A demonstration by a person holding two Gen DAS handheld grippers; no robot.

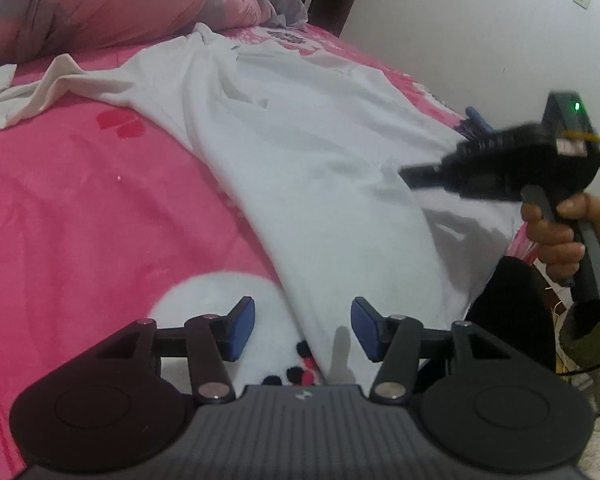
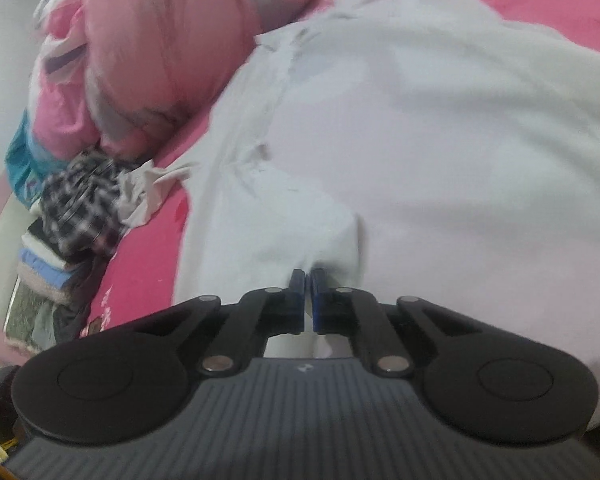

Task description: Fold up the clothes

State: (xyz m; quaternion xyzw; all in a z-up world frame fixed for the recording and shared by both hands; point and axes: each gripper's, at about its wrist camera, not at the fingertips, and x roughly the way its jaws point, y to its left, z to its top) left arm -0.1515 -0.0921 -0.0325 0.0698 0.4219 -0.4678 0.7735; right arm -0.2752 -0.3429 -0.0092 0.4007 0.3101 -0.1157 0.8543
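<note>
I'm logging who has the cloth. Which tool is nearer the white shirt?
Right. The right tool is shut on a pinch of the white shirt; the left tool hangs open over its near edge.

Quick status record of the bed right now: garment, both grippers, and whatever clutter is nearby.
garment: white shirt spread on pink bedsheet, wrinkled, unfolded
left gripper: open, over the shirt's near edge, holding nothing
right gripper: shut on the shirt's fabric
clutter: pink pillow at head of bed; plaid cloth on a pile beside the bed
</note>
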